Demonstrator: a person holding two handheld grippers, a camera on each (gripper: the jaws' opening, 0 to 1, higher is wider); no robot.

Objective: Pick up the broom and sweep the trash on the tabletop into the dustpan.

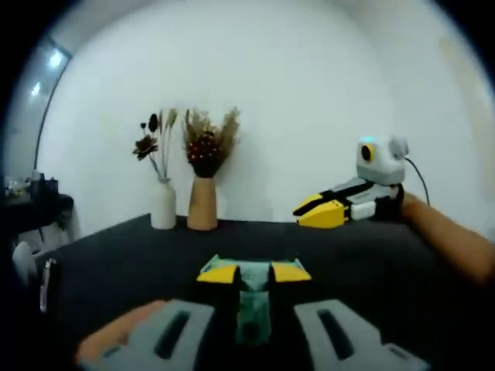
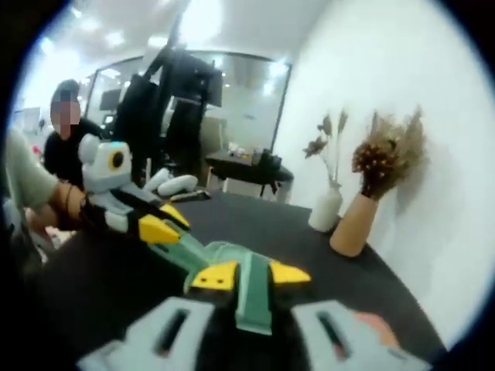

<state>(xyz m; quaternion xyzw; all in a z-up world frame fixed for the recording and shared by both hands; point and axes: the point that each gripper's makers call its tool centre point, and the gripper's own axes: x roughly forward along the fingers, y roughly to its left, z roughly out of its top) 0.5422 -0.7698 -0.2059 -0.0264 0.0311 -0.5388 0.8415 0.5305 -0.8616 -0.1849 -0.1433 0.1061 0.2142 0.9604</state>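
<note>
Your left yellow-tipped grey gripper [image 1: 255,273] has its jaws closed on a green handle, level over the tabletop. Your right yellow-tipped grey gripper [image 2: 249,274] also clamps a green handle. Your bare right forearm [image 1: 452,239] reaches in behind it.

Black table [image 1: 116,255], white vase [image 1: 163,203] with dry flowers beside a tan vase [image 1: 203,204] with brown dry flowers, both by the white wall [image 1: 309,93], a person in black [image 2: 63,147] sitting far back, a dark desk [image 2: 247,168] behind.
</note>
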